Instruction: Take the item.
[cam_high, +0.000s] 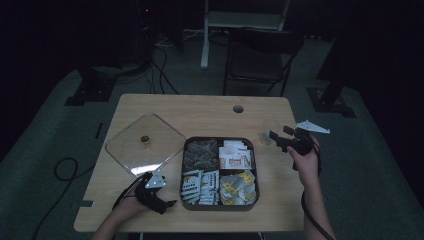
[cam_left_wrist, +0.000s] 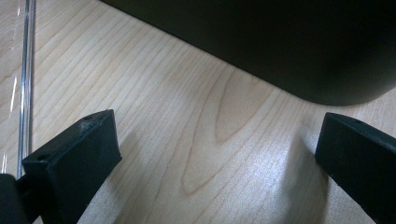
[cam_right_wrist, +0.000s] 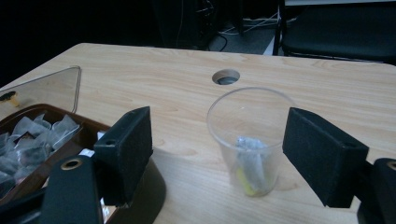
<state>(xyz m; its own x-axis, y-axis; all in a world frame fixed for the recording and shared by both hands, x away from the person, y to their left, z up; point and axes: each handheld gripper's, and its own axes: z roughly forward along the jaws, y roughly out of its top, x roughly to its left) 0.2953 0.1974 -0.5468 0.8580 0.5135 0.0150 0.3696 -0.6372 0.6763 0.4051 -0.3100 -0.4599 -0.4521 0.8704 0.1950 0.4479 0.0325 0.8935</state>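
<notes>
between the right gripper (cam_right_wrist: 217, 154) jaws: clear cup (cam_right_wrist: 252, 140), untouched | gripper wide | left gripper (cam_left_wrist: 215, 154) wide, beside tray (cam_left_wrist: 280, 42)

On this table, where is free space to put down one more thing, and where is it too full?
Free: the far strip of table between the lid and the cable hole, and the near right corner beside the tray. Crowded: the middle, where the tray's four compartments are full, and between tray and cup, where the open right tool stands.
</notes>
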